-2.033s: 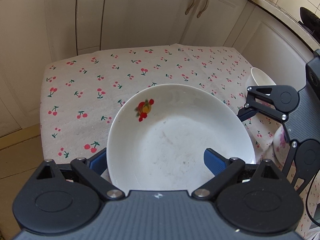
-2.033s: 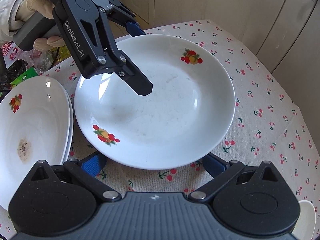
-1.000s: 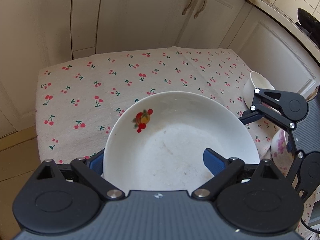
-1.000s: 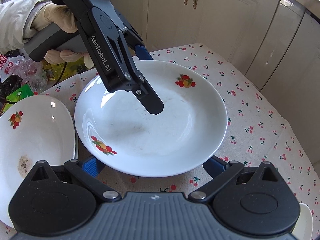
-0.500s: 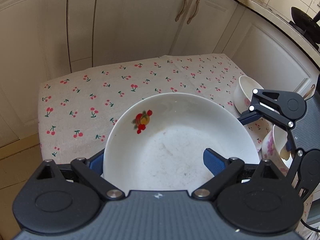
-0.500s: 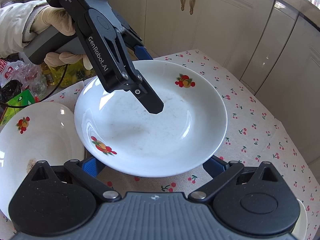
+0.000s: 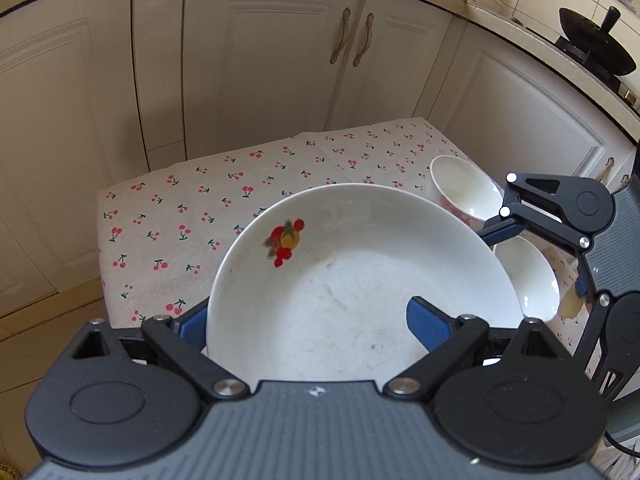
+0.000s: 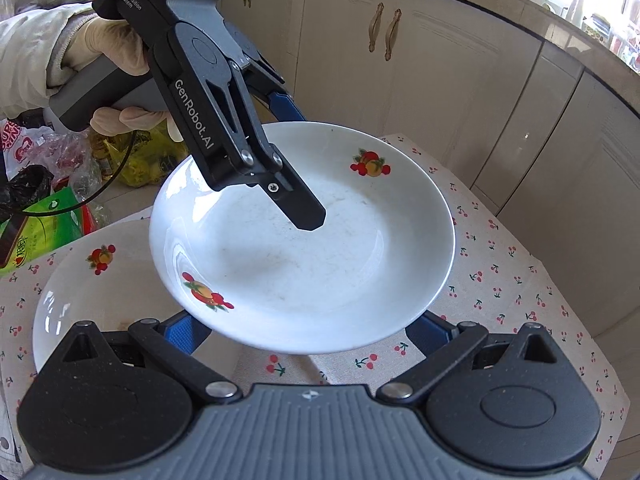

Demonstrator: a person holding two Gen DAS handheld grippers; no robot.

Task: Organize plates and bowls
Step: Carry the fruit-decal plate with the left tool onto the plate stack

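A white deep plate with fruit prints (image 7: 360, 280) (image 8: 320, 248) hangs in the air above the cherry-print tablecloth (image 7: 240, 192). My left gripper (image 7: 308, 324) grips its near rim, one finger (image 8: 298, 200) on top inside the plate and one beneath. My right gripper (image 8: 308, 330) sits under the opposite rim with its blue pads wide apart; it also shows in the left wrist view (image 7: 504, 228). A second fruit-print plate (image 8: 100, 292) lies on the cloth at the left. Two white bowls (image 7: 464, 192) (image 7: 528, 276) stand at the right.
White cabinets (image 7: 280, 60) stand beyond the small table. Its far-left edge (image 7: 100, 240) drops to the floor. Plastic bags and packets (image 8: 48, 184) lie left of the table. A wok (image 7: 592, 48) sits on the counter.
The plate has risen well above the table with both grippers; more of the cabinets and the second bowl have come into view. The plate on the cloth now lies farther below.
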